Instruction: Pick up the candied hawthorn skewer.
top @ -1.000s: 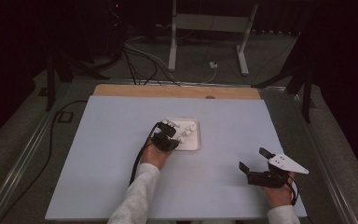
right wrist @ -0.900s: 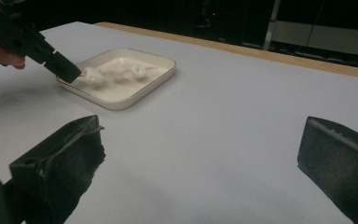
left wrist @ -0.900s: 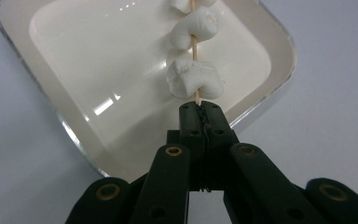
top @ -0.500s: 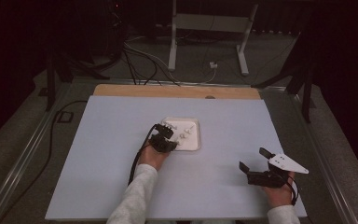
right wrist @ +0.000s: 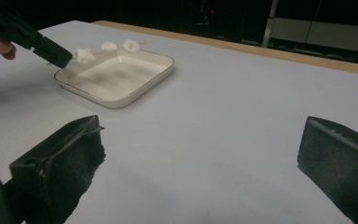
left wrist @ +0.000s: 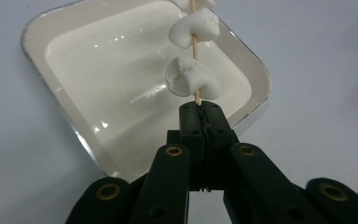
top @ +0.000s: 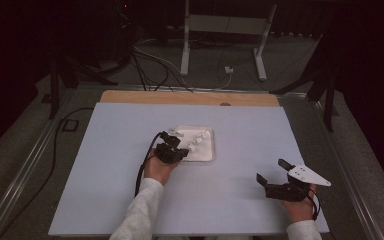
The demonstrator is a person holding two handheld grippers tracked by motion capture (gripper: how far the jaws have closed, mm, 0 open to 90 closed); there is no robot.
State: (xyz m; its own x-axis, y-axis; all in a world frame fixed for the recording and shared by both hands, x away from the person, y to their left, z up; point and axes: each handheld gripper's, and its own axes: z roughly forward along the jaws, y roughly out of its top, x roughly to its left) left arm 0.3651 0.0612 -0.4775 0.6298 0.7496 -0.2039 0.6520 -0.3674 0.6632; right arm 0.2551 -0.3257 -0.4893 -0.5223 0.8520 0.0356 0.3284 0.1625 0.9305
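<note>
- Since a second ago the left gripper (top: 176, 141) has drawn slightly back toward the person, from over the middle of the white tray (top: 206, 150) to its near-left edge; the right gripper (top: 274, 171) has stayed where it was.
- Left gripper: its jaws are pressed together on the bare end of a thin wooden skewer (left wrist: 195, 44), as its own view shows plainly.
- Two marshmallows (left wrist: 192, 78) sit threaded on the skewer just beyond the jaw tips, one above the other; a third is cut off at the top edge of that view, so how many are on the stick cannot be told from there.
- From the right gripper view the skewer with its white lumps (right wrist: 108, 46) hangs over the tray's (right wrist: 140, 88) far-left rim, the stick itself too thin and blurred to follow; the left gripper (right wrist: 51, 52) enters from the upper left, partly cut off.
- The tray rests on the pale blue table (top: 240, 200), a little left of centre, and looks empty inside.
- In the high view the marshmallows are only small white blobs (top: 196, 142) against the white tray, hard to separate.
- Right gripper: jaws spread wide with nothing between them, held low over the table's near-right part, well apart from the tray; both jaws are cropped by the edges of its own view.
- Beyond the table's wooden far edge (top: 190, 97), the dim floor carries cables (top: 155, 65) and a grey stand (top: 222, 30).
</note>
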